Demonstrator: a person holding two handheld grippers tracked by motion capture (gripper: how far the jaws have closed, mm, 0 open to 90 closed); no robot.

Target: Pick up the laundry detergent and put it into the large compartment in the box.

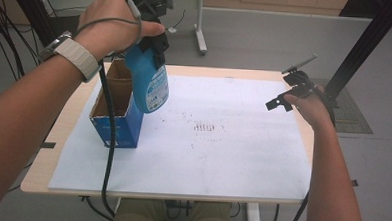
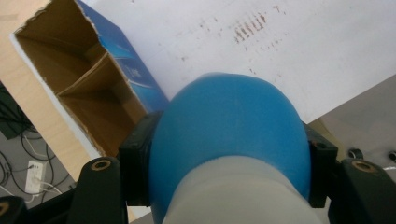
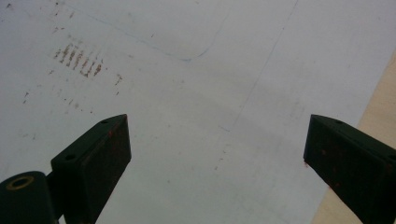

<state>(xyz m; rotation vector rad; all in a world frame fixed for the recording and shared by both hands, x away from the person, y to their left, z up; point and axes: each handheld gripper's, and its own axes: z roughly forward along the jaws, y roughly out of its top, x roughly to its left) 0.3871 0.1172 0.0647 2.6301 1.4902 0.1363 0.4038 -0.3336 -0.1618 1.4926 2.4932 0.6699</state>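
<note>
Blue bottle point(image 1: 149, 83) clamped between jaws of left gripper point(image 1: 154, 43), held in air, bottom tilted down toward open box point(image 1: 115, 107). Box stood upright at left of white sheet point(image 1: 222, 156) on surface point(image 1: 41, 174). Cardboard divider point(image 2: 91, 77) inside box seen from left gripper view. Right gripper point(image 1: 284, 97) held above sheet's right edge, jaws wide apart, nothing between. Brown marks point(image 3: 79, 58) seen on sheet.
</note>
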